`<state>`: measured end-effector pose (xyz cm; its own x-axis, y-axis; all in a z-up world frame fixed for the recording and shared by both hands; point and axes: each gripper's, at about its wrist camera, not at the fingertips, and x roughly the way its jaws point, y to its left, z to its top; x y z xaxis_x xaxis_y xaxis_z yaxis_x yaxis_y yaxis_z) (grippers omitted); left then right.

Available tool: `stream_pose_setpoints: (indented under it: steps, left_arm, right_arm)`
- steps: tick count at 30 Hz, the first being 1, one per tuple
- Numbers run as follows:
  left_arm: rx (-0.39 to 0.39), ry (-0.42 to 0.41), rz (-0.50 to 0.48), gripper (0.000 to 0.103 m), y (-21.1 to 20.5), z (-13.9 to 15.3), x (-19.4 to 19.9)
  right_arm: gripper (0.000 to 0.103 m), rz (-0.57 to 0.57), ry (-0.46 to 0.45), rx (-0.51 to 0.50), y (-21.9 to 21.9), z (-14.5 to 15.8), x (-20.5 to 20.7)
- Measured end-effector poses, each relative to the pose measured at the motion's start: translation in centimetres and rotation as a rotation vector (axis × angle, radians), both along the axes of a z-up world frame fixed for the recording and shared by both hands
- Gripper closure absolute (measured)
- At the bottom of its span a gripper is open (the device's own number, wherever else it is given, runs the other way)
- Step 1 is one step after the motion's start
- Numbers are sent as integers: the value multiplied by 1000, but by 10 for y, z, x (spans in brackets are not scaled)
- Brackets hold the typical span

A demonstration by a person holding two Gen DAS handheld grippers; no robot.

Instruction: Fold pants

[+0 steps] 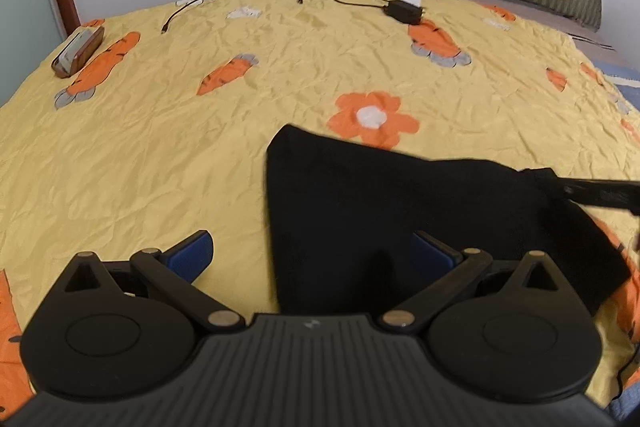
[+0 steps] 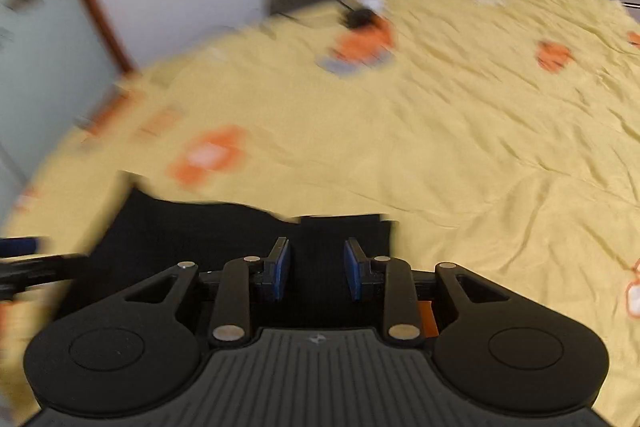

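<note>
Our left gripper (image 1: 310, 257), jaws spread wide and empty, hangs at the near-left edge of the black pants (image 1: 400, 211); our right gripper (image 2: 317, 269), part-open over the cloth, shows no clear grip. The pants lie on the yellow bedspread (image 1: 160, 147), long axis running across to our right, so the right hand sits nearer the bulk.

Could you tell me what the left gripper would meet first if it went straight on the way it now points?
Probably the black pants: the left gripper, jaws wide open, points at their left edge on the yellow bedspread. Depth is unclear, so it might graze the bedspread beside them.

Black pants (image 1: 400, 211), yellow carrot-print bedspread (image 1: 160, 147)
</note>
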<state>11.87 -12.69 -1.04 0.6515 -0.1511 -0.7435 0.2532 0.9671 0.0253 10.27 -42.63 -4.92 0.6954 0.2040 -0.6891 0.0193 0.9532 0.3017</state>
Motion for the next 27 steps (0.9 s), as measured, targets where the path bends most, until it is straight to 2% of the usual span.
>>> stream_pose_setpoints:
  steps: [2,3,6,8,10,12,13,15,17,20,22,24,25,27]
  left_arm:
    - [-3,-16,-1,0,8,2,-4]
    - [-3,-21,1,0,12,3,-5]
    - [-26,-5,27,0,26,2,-3]
    - [-54,34,34,0,32,-1,-1]
    - [-76,57,42,0,39,-4,-4]
    - [-81,44,41,0,46,-2,-11]
    - [-86,32,35,0,49,-1,-15]
    - [-89,34,27,0,51,-1,-22]
    - [-84,33,3,0,49,-2,-29]
    - [-38,27,-26,0,40,-11,-43]
    - [15,23,-40,0,35,-22,-51]
    - [60,19,-54,0,31,-31,-59]
    - [70,17,-58,0,30,-34,-61]
    - [78,-2,-72,0,31,-32,-64]
  right_arm:
    - [75,-24,-9,22,0,7,0]
    - [75,-29,-43,5,4,17,-7]
    - [75,50,-116,-54,29,38,-17]
    - [75,107,-83,-75,47,31,-10]
    - [75,117,-4,-169,59,10,5]
    - [74,60,-24,-167,60,11,6]
    - [74,47,-71,-163,67,22,2]
    - [74,141,-147,-161,90,42,0]
    - [74,248,-161,-139,121,54,10]
    - [74,389,-110,-62,164,46,42]
    - [74,426,-47,-92,189,31,67]
    - [75,423,6,-168,208,12,88]
    - [75,411,-17,-182,210,8,91]
    - [74,377,4,-154,207,17,90]
